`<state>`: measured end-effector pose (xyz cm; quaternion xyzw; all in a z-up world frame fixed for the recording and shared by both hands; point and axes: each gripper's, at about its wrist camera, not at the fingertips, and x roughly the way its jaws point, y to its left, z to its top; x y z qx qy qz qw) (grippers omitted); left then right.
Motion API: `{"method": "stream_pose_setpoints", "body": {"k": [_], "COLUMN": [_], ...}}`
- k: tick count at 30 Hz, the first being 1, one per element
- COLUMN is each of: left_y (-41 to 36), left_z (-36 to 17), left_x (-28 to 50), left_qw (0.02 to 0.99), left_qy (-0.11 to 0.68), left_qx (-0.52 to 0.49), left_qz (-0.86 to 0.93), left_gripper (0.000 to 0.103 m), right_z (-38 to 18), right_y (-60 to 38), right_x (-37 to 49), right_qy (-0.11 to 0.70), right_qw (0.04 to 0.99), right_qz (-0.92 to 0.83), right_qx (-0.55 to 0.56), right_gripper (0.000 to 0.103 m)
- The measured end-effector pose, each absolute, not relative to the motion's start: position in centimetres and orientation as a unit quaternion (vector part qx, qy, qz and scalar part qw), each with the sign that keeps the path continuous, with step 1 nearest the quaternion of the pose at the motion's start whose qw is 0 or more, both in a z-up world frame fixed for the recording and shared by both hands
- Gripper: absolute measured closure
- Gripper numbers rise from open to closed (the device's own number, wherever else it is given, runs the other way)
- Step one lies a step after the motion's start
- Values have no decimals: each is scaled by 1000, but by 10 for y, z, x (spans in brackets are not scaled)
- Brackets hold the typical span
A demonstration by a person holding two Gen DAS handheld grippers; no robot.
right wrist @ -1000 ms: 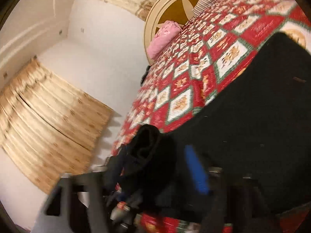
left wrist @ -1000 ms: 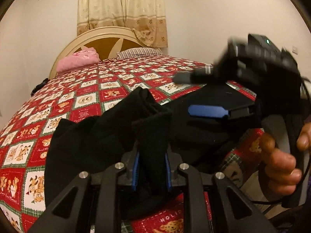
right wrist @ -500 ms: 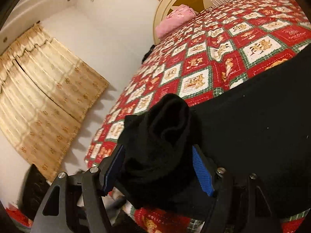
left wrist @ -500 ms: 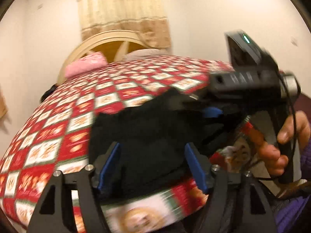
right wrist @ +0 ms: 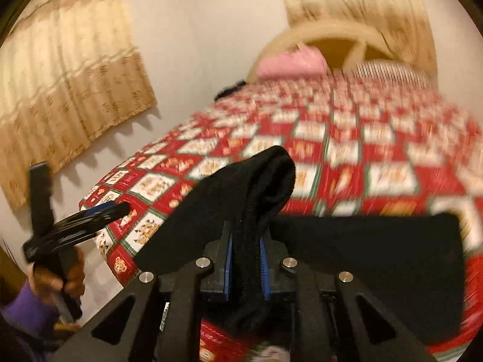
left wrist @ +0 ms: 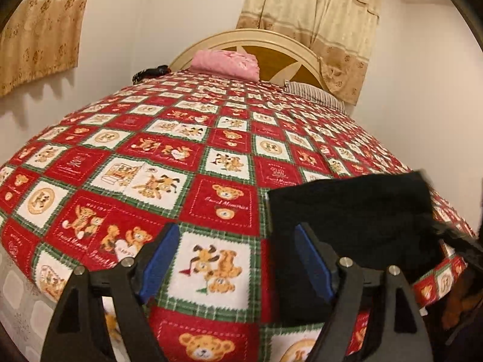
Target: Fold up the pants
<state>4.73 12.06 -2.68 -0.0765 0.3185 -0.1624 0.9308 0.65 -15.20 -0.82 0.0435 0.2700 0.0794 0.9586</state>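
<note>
Black pants [left wrist: 356,229] lie folded near the front right corner of the bed with the red teddy-bear quilt [left wrist: 187,150]. My left gripper [left wrist: 238,259] is open and empty, over bare quilt just left of the pants. My right gripper [right wrist: 245,259] is shut on a bunched fold of the black pants [right wrist: 253,193], which stands up between its blue pads. The rest of the pants [right wrist: 380,253] lie flat to its right. The left gripper [right wrist: 84,211] shows at the left in the right wrist view, held by a hand.
A pink folded blanket [left wrist: 226,61] and a striped pillow [left wrist: 314,96] lie at the headboard [left wrist: 259,42]. A dark object [left wrist: 151,72] sits at the far left bed edge. Curtains hang on the left wall [left wrist: 39,27] and behind the bed [left wrist: 320,21].
My left gripper let go of the pants, opened and swung left over bare quilt. My right gripper closed on a bunched fold of the pants and turned toward the headboard.
</note>
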Motion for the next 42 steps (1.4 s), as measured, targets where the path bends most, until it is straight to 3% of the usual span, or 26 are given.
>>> {"method": "stream_pose_setpoints", "body": {"k": [5,11,15,26,31,36,42], "left_y": [96,54,23,-16,-20,-18,-1], "left_z": [-21,-17,-18,-35,-43,-65,-55], "left_x": [58,64,70,63,63,59,45], "left_qw": [929,922,916,899,893,895,902], "left_qy": [320,323,333,364,381,395,383], "left_qx": [-51,-20,4,33,29,14,21], "left_qz": [-178,-214,-224,-242,-237,-208,-199], "left_gripper": [22,22,22,22,21,8,7], "right_z": [10,-32,-58,-40,-52,-58,-19], "right_y": [-202,-267,-274,-282,-295,-310,-282], "right_x": [-17,-26,-23,-31,-27,-36,-59], "right_qy": [277,327,336,322,354,325,240], "right_qw": [960,942,938,940,930,935,956], "right_qz": [37,-26,-52,-31,-35,-25,-139], "right_qx": [24,76,73,106,86,141,94], "right_gripper": [88,88,87,87,87,83,77]}}
